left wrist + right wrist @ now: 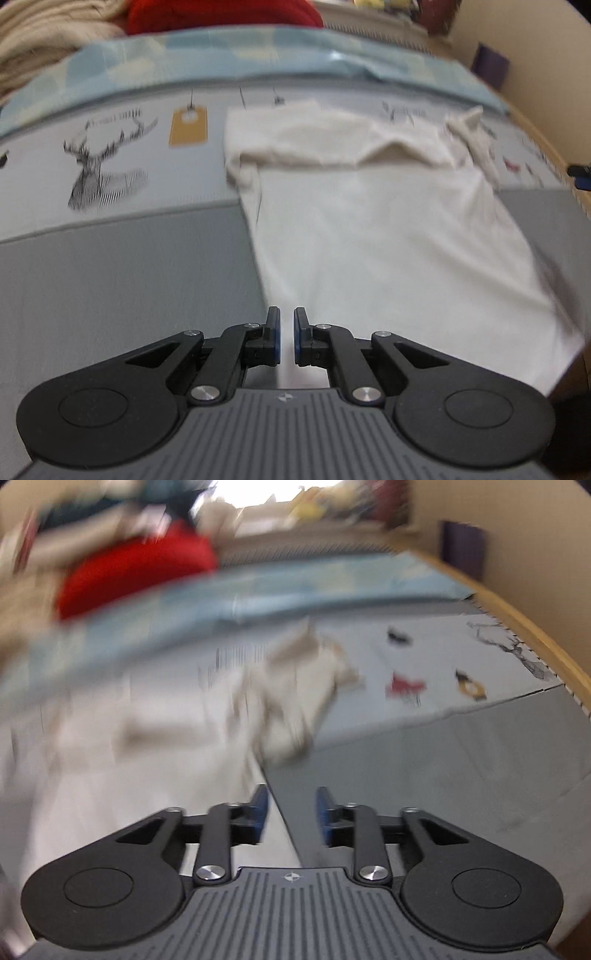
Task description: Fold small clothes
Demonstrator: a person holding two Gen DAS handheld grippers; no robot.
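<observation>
A small cream-white shirt (388,229) lies flat on the grey printed bed cover (110,266), its far end folded over into a thick band and one sleeve (469,136) bunched at the far right. My left gripper (287,332) hovers above the shirt's near left edge, its blue pads a narrow gap apart with nothing pinched between them. The right wrist view is blurred. In it the shirt (129,768) fills the left side and its crumpled sleeve (295,709) lies ahead. My right gripper (291,812) stands open and empty over the shirt's right edge.
Beyond the shirt runs a light blue patterned blanket (229,55), with a red cloth (221,14) and a beige knit pile (40,40) behind it. A deer print (99,166) marks the cover at left. A wooden bed edge (535,635) and a purple object (493,66) stand at right.
</observation>
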